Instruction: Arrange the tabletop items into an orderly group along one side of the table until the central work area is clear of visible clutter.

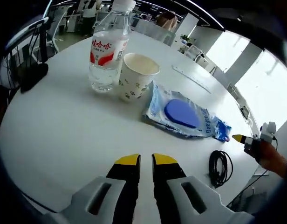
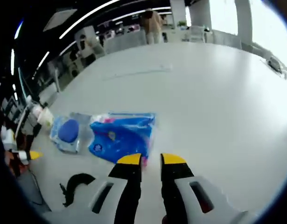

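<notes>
A: Left gripper (image 1: 146,161)?

B: Hovers low over the white bench (image 1: 64,130). Jaws parted by a narrow slit, nothing between them.

A: And ahead of it?

B: Water bottle (image 1: 106,56) with red and white label, upright at the far side. Just right of it, touching or nearly so, a paper cup (image 1: 138,77) with a small green print, upright and open at the top. Right of the cup, a clear packet (image 1: 183,114) lying flat, with a blue oval pad inside. Nearer, by the bench edge, a coiled black cable (image 1: 220,168). Beyond the packet, a long pale strip (image 1: 190,77), flat on the bench, perhaps a ruler.

A: Right gripper (image 2: 151,159)?

B: Also low over the bench, jaws a little apart, holding nothing. Seen too from the left gripper view, at the right edge past the cable.

A: In front of those jaws?

B: A blue tissue pack (image 2: 122,135), lying flat just ahead of the yellow tips, towards the left one. Cannot tell whether touching. Left of the pack, just beside it, the same clear packet. Below that, the black cable. Farther left, small and blurred, the paper cup.

A: The rest of the bench?

B: Wide white surface to the right of the tissue pack.
</notes>
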